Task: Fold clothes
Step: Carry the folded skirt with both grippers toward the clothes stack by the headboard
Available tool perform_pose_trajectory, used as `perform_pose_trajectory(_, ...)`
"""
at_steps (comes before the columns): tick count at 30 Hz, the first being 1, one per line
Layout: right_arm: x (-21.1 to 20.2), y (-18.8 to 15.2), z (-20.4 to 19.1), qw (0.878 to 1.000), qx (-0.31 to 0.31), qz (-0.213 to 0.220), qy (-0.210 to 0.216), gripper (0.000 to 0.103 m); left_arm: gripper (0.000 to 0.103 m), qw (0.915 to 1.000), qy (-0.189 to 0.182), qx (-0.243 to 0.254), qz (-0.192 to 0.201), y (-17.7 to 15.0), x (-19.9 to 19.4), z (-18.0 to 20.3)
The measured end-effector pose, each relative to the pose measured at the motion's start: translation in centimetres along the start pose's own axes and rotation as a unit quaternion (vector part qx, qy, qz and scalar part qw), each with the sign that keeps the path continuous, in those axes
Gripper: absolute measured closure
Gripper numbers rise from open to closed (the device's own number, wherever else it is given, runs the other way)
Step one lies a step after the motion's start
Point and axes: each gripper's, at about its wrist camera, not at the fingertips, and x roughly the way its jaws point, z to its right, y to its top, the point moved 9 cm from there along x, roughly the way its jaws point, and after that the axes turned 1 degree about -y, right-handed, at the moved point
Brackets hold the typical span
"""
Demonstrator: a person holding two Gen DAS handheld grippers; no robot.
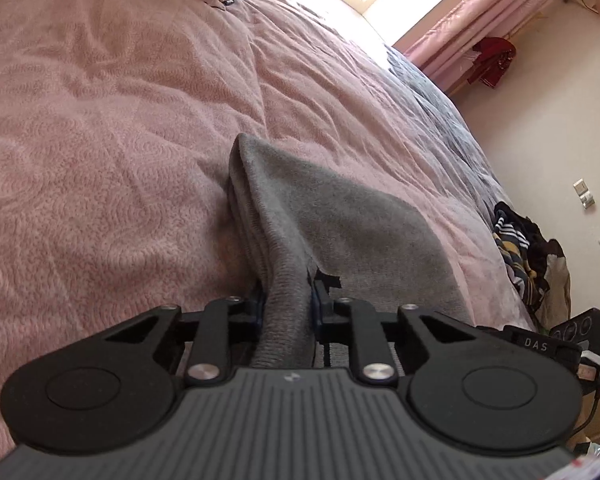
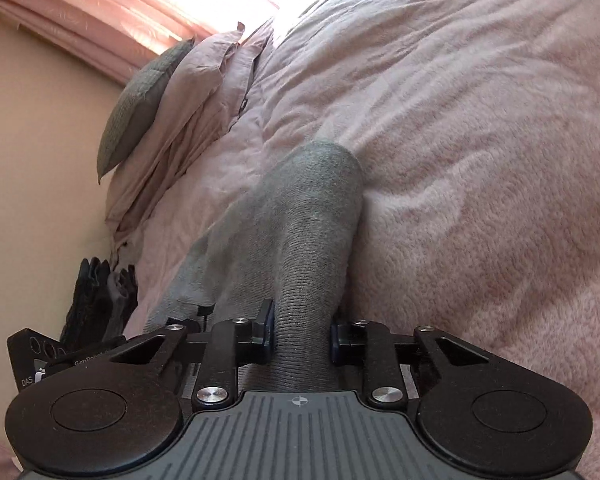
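Left gripper (image 1: pixel 287 304): jaws narrow, clamped on a bunched ribbed edge of the grey knit garment (image 1: pixel 332 216). Cloth runs forward from between the fingers and drapes onto the pink bedspread (image 1: pixel 100 120), mid-bed, away from the edges.

Right gripper (image 2: pixel 302 334): same, pads pressing a ribbed band of the garment (image 2: pixel 312 216), a thick roll between both fingers, rest trailing left over the bedspread (image 2: pixel 480 160).

Garment: soft fuzzy knit, ribbed hem. Bedspread: plush, swirl-embossed, wrinkled. Grey textured cushion (image 2: pixel 140 100) and pink pillows (image 2: pixel 196 92) at the head edge.
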Motion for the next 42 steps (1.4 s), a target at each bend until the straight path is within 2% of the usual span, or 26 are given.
perform_pose_trajectory(3, -1.9, 1.6, -2.2, 0.999, -0.02, -0.023, -0.015, 0.084, 0.087, 0.9997, 0.007, -0.023, 0.008, 0.4, -2.8, 2.2)
perform_pose_trajectory(6, -4.0, 3.5, -6.1, 0.998, -0.049, -0.045, -0.004, 0.084, 0.087, 0.9979, 0.013, -0.055, 0.031, 1.6, -7.3, 4.3)
perform_pose_trajectory(9, -4.8, 5.0, -10.9, 0.994, -0.077, -0.076, 0.014, 0.084, 0.087, 0.9948, 0.045, -0.064, 0.066, 3.5, -12.8, 6.2)
perform_pose_trajectory(12, -3.2, 5.9, -16.8, 0.987, -0.102, -0.113, 0.042, 0.084, 0.087, 0.987, 0.084, -0.086, 0.107, 5.0, -18.7, 6.5)
perform_pose_trajectory(15, -1.2, 5.3, -22.7, 0.975, -0.138, -0.153, 0.08, 0.084, 0.086, 0.9736, 0.134, -0.101, 0.155, 5.9, -24.8, 4.9)
perform_pose_trajectory(20, 5.1, 1.7, -33.0, 0.946, -0.207, -0.209, 0.139, 0.084, 0.087, 0.945, 0.188, -0.154, 0.219, 7.3, -33.0, -1.6)
perform_pose_trajectory(25, 14.2, -2.4, -42.5, 0.923, -0.253, -0.231, 0.175, 0.084, 0.087, 0.9274, 0.214, -0.172, 0.254, 11.1, -38.7, -10.6)
perform_pose_trajectory(32, 28.6, -6.2, -53.7, 0.908, -0.278, -0.248, 0.191, 0.083, 0.086, 0.9164, 0.245, -0.172, 0.266, 18.8, -44.1, -24.2)
perform_pose_trajectory(34, 32.7, -6.9, -56.4, 0.907, -0.276, -0.249, 0.197, 0.083, 0.086, 0.9129, 0.253, -0.168, 0.272, 21.0, -45.2, -27.7)
perform_pose_trajectory(37, 38.6, -7.5, -59.7, 0.906, -0.276, -0.246, 0.205, 0.083, 0.086, 0.9083, 0.257, -0.171, 0.282, 23.5, -46.2, -32.2)
perform_pose_trajectory(42, 46.4, -7.9, -62.5, 0.9, -0.281, -0.254, 0.213, 0.083, 0.086, 0.9039, 0.259, -0.18, 0.289, 25.6, -45.9, -38.3)
